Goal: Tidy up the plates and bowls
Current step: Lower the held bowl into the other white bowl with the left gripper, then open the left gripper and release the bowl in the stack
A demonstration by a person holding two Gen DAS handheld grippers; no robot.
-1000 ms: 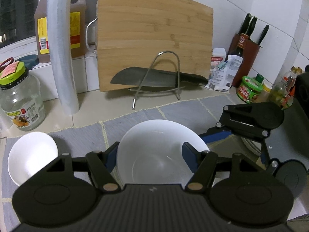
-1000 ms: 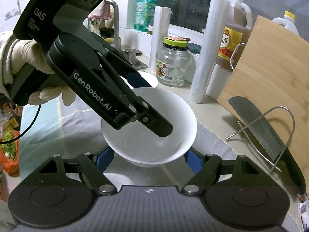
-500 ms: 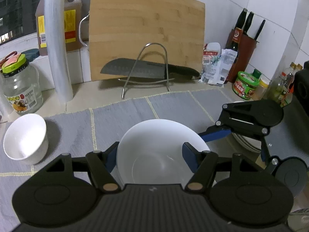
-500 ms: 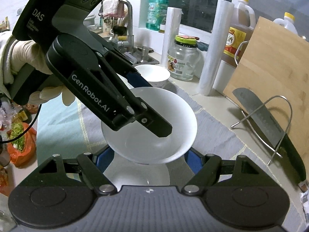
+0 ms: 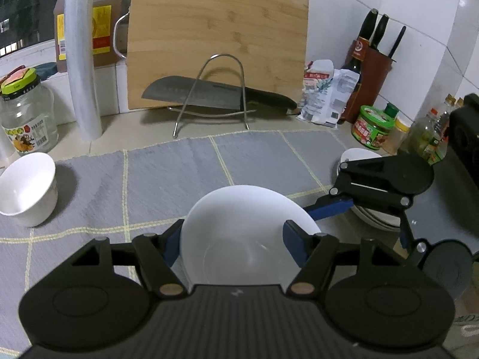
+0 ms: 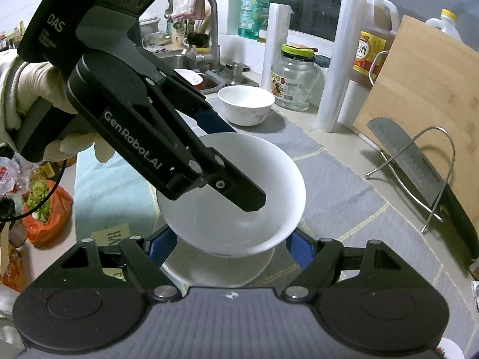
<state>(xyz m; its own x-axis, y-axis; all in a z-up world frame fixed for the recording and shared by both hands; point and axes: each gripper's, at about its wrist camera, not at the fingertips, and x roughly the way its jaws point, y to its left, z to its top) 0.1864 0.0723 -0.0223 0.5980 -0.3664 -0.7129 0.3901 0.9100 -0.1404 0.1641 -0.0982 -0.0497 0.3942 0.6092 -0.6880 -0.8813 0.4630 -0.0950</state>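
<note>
My left gripper (image 5: pixel 233 236) is shut on a large white bowl (image 5: pixel 239 227), one finger inside and one outside its rim, holding it tilted above the grey mat. In the right wrist view the bowl (image 6: pixel 263 179) hangs over a white plate (image 6: pixel 221 272). My right gripper (image 6: pixel 229 245) is open with its blue fingers either side of that plate; it shows in the left wrist view (image 5: pixel 377 191) over a stack of plates (image 5: pixel 374 218). A small white bowl (image 5: pixel 27 188) stands at the mat's left edge, also seen in the right wrist view (image 6: pixel 245 104).
A glass jar (image 5: pixel 27 119), a plastic roll (image 5: pixel 80 59), an oil jug (image 5: pixel 89 24), a bamboo board (image 5: pixel 215 39) and a cleaver on a wire stand (image 5: pixel 215 95) line the back. Condiment jars (image 5: pixel 374 125) and a knife block (image 5: pixel 374 59) stand right. A sink (image 6: pixel 203 77) lies beyond.
The left gripper has carried the large bowl back and to the right, away from the small bowl and toward the plate stack by the right gripper. The grip on it is unchanged.
</note>
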